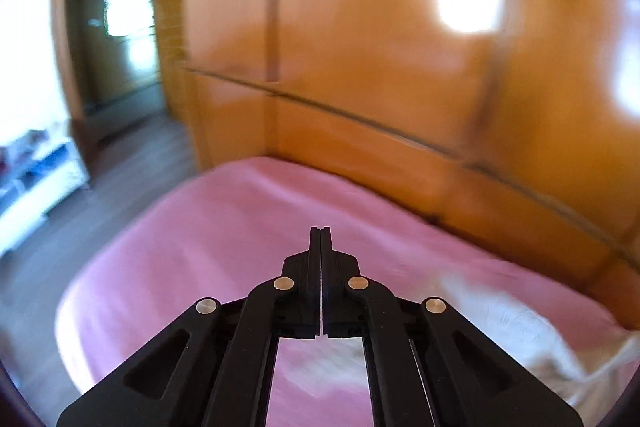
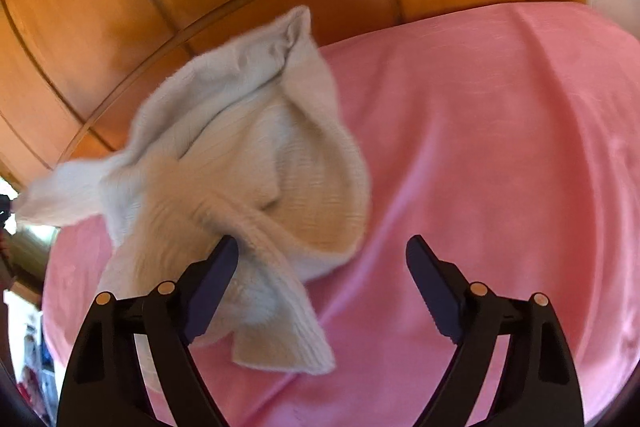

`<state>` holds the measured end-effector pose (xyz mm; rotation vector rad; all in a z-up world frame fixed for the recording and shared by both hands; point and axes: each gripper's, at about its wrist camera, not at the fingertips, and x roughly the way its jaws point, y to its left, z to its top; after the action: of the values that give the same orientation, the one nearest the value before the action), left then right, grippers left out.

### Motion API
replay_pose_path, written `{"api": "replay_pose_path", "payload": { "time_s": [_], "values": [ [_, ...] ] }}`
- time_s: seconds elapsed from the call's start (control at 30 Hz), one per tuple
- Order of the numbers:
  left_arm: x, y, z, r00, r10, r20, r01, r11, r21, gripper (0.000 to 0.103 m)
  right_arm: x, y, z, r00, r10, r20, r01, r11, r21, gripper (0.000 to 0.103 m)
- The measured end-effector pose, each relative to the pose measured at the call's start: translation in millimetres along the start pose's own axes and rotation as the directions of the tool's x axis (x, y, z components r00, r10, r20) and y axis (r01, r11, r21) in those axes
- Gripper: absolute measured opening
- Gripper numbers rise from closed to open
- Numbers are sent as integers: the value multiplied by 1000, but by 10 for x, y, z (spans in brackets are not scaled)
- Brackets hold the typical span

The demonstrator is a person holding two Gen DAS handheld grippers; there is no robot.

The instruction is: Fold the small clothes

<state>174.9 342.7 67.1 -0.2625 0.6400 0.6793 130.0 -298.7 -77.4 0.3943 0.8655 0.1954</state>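
The cream knit garment lies crumpled on my pink bed. My right gripper gapes wide, its left finger over the knit. My left gripper is closed, empty.

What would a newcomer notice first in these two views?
A crumpled cream knit garment lies bunched on a pink bedspread, toward its left side in the right wrist view. The right gripper stands open, one finger at the garment's edge. Behind the bed rises a glossy orange wooden wardrobe; the left gripper is shut on nothing.
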Motion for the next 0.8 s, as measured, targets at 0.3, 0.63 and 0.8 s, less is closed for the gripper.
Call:
{"api": "replay_pose_path", "payload": {
  "time_s": [0.3,0.63,0.8],
  "values": [
    [566,90,-690,953,-171,-249,179,984,11,0,323,180,-6,998,-2,-70,2,1000,3,99],
    [-18,-336,-2093,791,-450,-414,527,845,88,60,109,362,-168,989,-146,-22,134,951,-278,20],
    [-280,-257,-2274,754,-499,-428,575,816,61,60,-316,-158,259,908,-385,169,419,859,-293,12]
  ]
}}
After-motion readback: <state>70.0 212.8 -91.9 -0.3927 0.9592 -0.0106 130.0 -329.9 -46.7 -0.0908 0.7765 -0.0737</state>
